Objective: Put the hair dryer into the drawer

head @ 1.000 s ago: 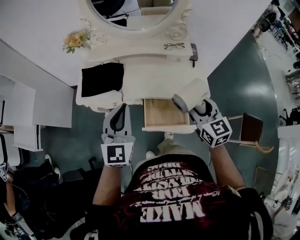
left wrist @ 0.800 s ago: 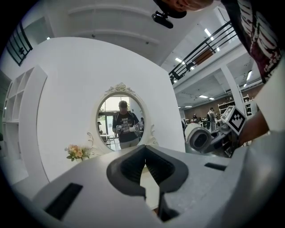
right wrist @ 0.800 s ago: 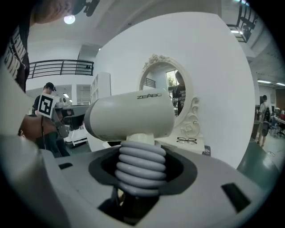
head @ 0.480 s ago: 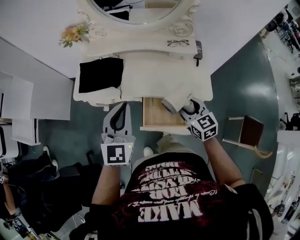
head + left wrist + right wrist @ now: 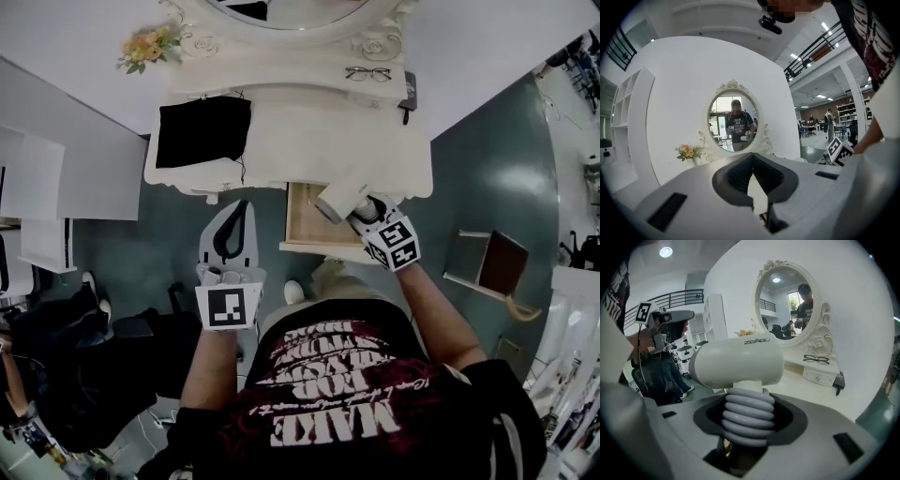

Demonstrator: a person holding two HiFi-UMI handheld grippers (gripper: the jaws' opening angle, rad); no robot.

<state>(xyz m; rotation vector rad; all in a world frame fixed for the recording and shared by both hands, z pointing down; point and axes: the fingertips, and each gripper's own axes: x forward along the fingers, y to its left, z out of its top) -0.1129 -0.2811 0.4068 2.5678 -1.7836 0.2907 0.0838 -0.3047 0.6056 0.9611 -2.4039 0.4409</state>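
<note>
A white hair dryer [image 5: 339,199] with a ribbed grey handle hangs over the right part of the open wooden drawer [image 5: 306,225] of the dressing table. My right gripper [image 5: 367,214] is shut on that handle. In the right gripper view the dryer's barrel [image 5: 740,364] lies crosswise above the jaws, and my right gripper [image 5: 749,414] clasps the grey handle. My left gripper [image 5: 244,204] hovers left of the drawer over the floor. In the left gripper view my left gripper [image 5: 752,161] has its tips together with nothing between them.
The white dressing table [image 5: 309,141] carries a black cloth [image 5: 202,131], glasses [image 5: 368,73], a dark flat object [image 5: 410,92] and flowers [image 5: 145,49] under an oval mirror [image 5: 733,117]. A small stand with a brown book [image 5: 502,262] is at the right. White shelving [image 5: 37,202] is at the left.
My right gripper has lowered the hair dryer and brought it left, from beside the table's right corner to over the open drawer. The left gripper has hardly moved.
</note>
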